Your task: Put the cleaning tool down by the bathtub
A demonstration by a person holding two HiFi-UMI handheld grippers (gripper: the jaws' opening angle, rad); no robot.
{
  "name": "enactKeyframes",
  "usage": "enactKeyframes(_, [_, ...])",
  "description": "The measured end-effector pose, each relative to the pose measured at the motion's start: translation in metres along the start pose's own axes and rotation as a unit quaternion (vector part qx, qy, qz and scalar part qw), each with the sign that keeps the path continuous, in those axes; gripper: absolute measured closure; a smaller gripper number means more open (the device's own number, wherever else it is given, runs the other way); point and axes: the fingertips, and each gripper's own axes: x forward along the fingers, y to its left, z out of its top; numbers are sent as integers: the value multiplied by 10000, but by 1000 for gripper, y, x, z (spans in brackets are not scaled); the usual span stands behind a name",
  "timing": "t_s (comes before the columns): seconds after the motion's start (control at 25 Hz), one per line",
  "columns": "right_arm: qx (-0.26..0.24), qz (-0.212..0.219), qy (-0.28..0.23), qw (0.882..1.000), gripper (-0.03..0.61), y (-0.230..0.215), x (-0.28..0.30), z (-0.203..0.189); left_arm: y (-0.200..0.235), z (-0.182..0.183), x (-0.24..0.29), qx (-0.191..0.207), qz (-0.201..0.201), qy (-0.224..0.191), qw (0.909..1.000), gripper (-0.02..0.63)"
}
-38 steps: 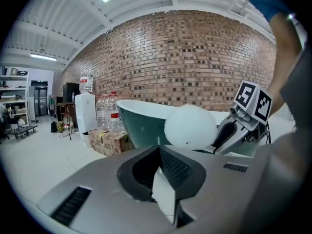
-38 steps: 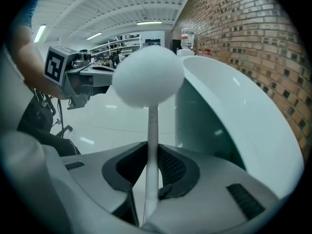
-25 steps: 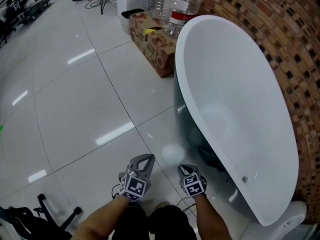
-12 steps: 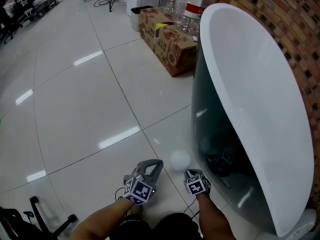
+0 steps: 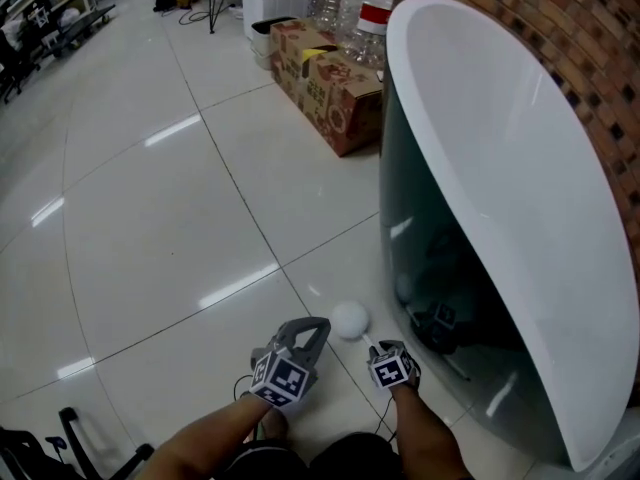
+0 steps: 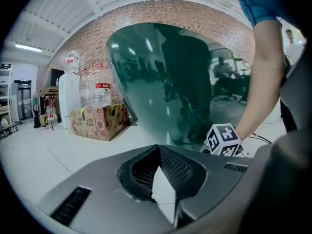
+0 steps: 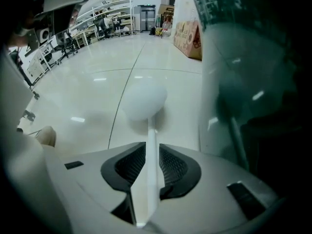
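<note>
The cleaning tool has a white round head [image 5: 350,320] and a thin white handle [image 7: 151,165]. It lies low against the floor tiles, just left of the bathtub [image 5: 500,168] and its dark green outer wall. The handle runs back between the jaws of my right gripper [image 5: 373,347]. Those jaws are opening, and narrow gaps show on both sides of the handle in the right gripper view. Beside it on the left, my left gripper [image 5: 322,324] is shut and holds nothing.
Printed cardboard boxes [image 5: 335,88] and large water bottles [image 5: 365,8] stand by the tub's far end. A brick wall [image 5: 560,38] runs behind the tub. Chair legs [image 5: 70,438] sit at the lower left. Glossy white tiles [image 5: 170,218] spread out to the left.
The head view has swung, so the tub's green outer side now shows. The tool and both grippers have stayed near the tub's base, the tool head a touch lower.
</note>
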Motion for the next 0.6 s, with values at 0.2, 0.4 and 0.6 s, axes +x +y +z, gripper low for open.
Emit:
enactKeyframes(0.2, [245, -63, -244, 9994, 466, -6, -13, 0, 3, -1, 9, 9, 48, 67, 10000, 624])
enactKeyframes(0.4, [459, -2, -463, 9979, 471, -2, -65, 11, 1, 19, 2, 3, 94, 223, 9997, 624])
enactKeyframes(0.6, [875, 10, -830, 9927, 517, 8, -176, 33, -6, 90, -39, -29, 139, 270, 9995, 624])
